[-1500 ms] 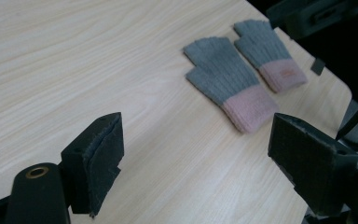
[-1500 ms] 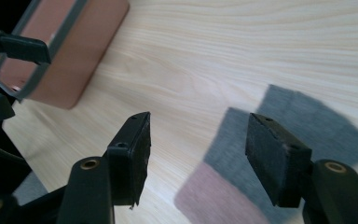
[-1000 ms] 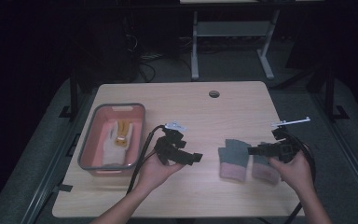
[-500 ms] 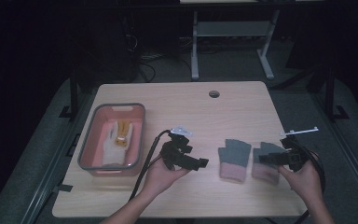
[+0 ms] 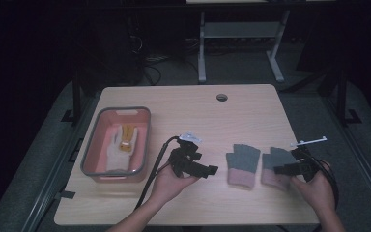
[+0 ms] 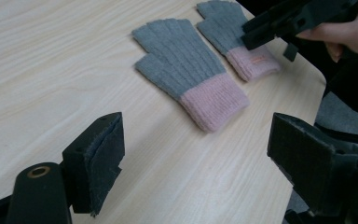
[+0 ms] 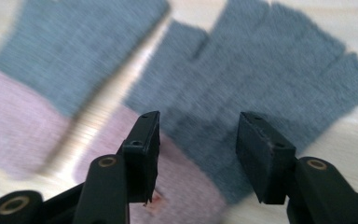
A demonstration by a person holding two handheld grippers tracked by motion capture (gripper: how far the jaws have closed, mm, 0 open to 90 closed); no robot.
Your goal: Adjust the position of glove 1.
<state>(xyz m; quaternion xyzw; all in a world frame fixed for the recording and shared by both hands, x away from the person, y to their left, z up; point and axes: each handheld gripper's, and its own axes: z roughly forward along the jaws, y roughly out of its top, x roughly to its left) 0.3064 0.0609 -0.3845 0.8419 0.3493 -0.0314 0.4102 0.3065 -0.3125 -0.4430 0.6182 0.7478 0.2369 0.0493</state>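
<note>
Lowered since before, right gripper (image 5: 282, 170) hovers over the right glove (image 5: 275, 166), jaws half-open and just closing, empty.

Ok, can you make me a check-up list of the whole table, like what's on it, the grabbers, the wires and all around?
Surface: light wooden table with a round cable hole near its far edge.
Job's things: two grey knitted fingerless gloves with pink cuffs, lying flat side by side; right glove under the right gripper, left glove untouched.
Clutter: pink plastic tub with grey rim at the left, a white glove with orange print inside.
Grippers: right gripper over the right glove's cuff, jaws have just been closing, not yet pressing; left gripper open, nothing between its jaws.
Cables: black cable trailing from the left gripper.
Surroundings: dark floor, white desk frame behind.
</note>
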